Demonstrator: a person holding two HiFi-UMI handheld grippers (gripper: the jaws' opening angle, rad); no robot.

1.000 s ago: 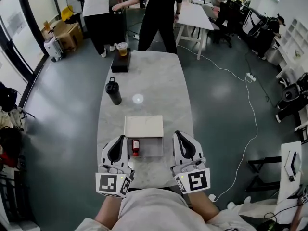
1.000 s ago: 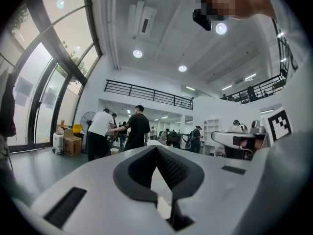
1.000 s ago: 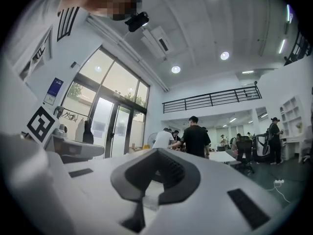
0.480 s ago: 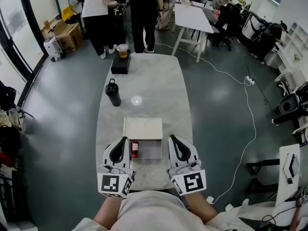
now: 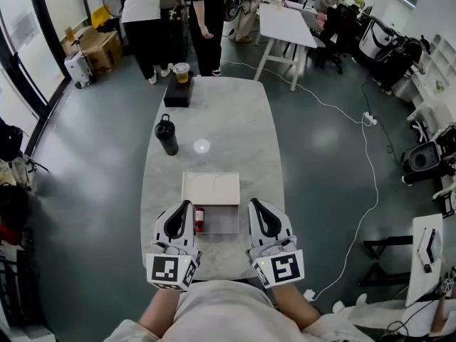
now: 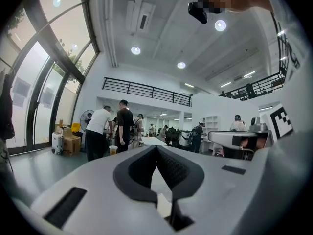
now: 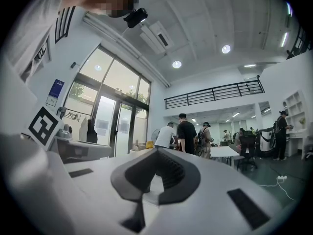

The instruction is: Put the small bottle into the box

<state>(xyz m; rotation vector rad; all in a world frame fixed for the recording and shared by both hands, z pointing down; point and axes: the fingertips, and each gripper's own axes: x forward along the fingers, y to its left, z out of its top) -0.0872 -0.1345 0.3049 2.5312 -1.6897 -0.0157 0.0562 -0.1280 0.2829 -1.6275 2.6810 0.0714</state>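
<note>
A grey floor (image 5: pixel 92 162) spreads round the long pale marbled tabletop (image 5: pixel 235 127), and the box (image 5: pixel 222 221) sits on the tabletop's near half. Beyond the far end of the tabletop, well past the box, several people (image 5: pixel 142 20) stand in a group. A white table (image 5: pixel 285 23) lies to the far right of the box, with a white cable (image 5: pixel 356 112) trailing across the floor on that side. To the far left of the box are stacked cardboard cartons (image 5: pixel 100 52).

The box is open, and its pale lid (image 5: pixel 211 189) is laid back on the far side.

The left tool (image 5: pixel 184 209) lies just beside the box's left edge and the right tool (image 5: pixel 255 209) just beside its right edge. Both point away from the person. Each has its jaws closed together with nothing between them. Each carries a cube with a black-and-white square marker at its near end.

Past the box and to its left stands a black flask (image 5: pixel 167 135). Further off in that direction is a dark block (image 5: pixel 178 92) with a cup (image 5: pixel 181 72) of amber drink at its far end.

The small bottle (image 5: pixel 199 219), red with a dark cap, lies at the left end of the box, apparently inside it and close to the left tool's tip. Its label is too small to read.
</note>
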